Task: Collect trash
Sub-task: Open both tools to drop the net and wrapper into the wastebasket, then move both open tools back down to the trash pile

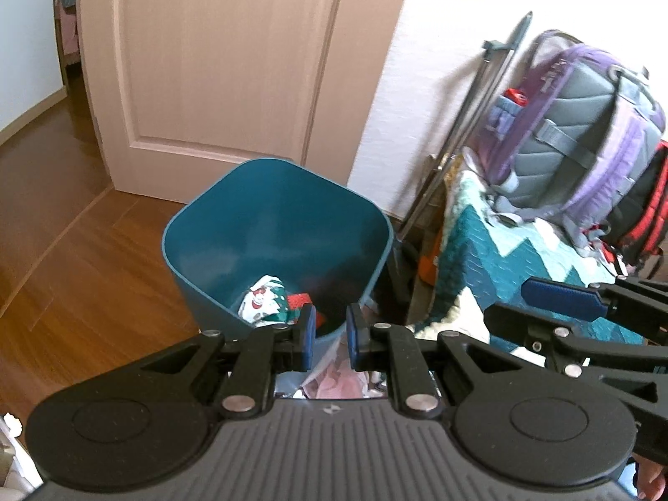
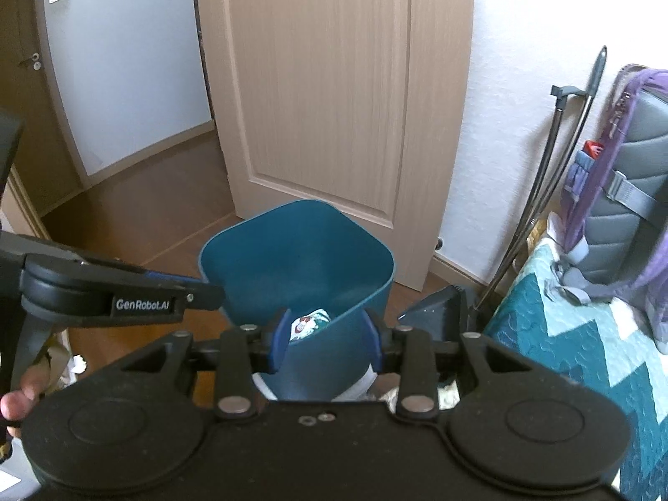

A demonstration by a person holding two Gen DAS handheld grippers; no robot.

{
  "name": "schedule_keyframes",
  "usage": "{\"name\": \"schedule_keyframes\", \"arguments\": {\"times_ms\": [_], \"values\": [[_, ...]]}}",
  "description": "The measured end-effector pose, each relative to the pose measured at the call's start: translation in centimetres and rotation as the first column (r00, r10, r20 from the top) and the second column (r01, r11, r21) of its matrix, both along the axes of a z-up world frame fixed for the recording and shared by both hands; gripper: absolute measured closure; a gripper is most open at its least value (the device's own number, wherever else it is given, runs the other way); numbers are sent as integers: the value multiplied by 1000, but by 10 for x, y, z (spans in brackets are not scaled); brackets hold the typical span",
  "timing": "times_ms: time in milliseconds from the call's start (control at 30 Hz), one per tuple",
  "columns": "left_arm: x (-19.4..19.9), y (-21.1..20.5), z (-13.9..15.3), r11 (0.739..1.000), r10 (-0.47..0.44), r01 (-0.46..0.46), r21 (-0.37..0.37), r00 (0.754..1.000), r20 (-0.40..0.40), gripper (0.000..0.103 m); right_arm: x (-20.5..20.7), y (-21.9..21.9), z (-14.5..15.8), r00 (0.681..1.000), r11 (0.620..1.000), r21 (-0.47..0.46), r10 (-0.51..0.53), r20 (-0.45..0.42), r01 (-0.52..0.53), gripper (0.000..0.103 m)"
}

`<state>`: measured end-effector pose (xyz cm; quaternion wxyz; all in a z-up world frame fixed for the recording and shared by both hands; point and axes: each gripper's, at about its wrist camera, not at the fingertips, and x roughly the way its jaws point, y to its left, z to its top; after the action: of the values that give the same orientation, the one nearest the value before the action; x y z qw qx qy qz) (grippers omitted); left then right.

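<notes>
Left gripper [image 1: 330, 336] nearly pressed together, pinching nothing visible; right gripper [image 2: 325, 340] spread, empty. Both above the bin [image 1: 234, 192] on the floor, crumpled trash [image 1: 265, 300] already at its bottom. Best to lift clear of the rim before seeking more trash

The bin's [image 1: 275, 225] depths are partly hidden; the backpack [image 2: 626, 192] is cut off, perhaps blurred.

The teal bin [image 1: 217, 225] stood upright and open before the door [image 1: 217, 54]. Crumpled printed wrappers [image 1: 265, 298] were seen at its bottom.
</notes>
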<state>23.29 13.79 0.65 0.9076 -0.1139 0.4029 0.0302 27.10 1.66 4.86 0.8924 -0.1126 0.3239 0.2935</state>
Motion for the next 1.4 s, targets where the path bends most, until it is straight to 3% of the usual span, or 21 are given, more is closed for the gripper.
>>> {"name": "schedule_keyframes", "arguments": {"times_ms": [400,500,567,633,700,833,1167,1300,1400], "values": [[-47,-52,11,996,-83,83,27,997,1,84,-53,-55,12,1000,999,43,-16,10,16,60],[-56,-66,4,994,-100,100,39,995,-3,68,-60,-71,7,999,998,51,-32,-4,32,55],[-61,-74,-1,993,-111,111,46,994,-6,47,-64,-83,1,999,998,54,-42,-16,43,53],[-64,-82,-8,992,-118,119,53,993,-12,38,-68,-94,-6,998,997,55,-53,-30,55,52],[-64,-90,-17,990,-131,132,50,991,-27,38,-68,-105,-15,996,996,56,-72,-50,75,51],[-61,-103,-39,987,-157,158,11,985,-65,22,-64,-127,-35,988,988,76,-127,-92,135,49],[-30,-131,-124,989,-149,145,-33,963,-223,18,-39,-170,-119,946,969,72,-215,-244,238,48],[-13,-142,-166,991,-136,130,-38,947,-292,18,-23,-187,-163,911,952,36,-280,-304,304,48],[2,-153,-199,991,-134,130,-34,930,-343,18,-6,-202,-200,863,932,5,-335,-379,364,48]]}}
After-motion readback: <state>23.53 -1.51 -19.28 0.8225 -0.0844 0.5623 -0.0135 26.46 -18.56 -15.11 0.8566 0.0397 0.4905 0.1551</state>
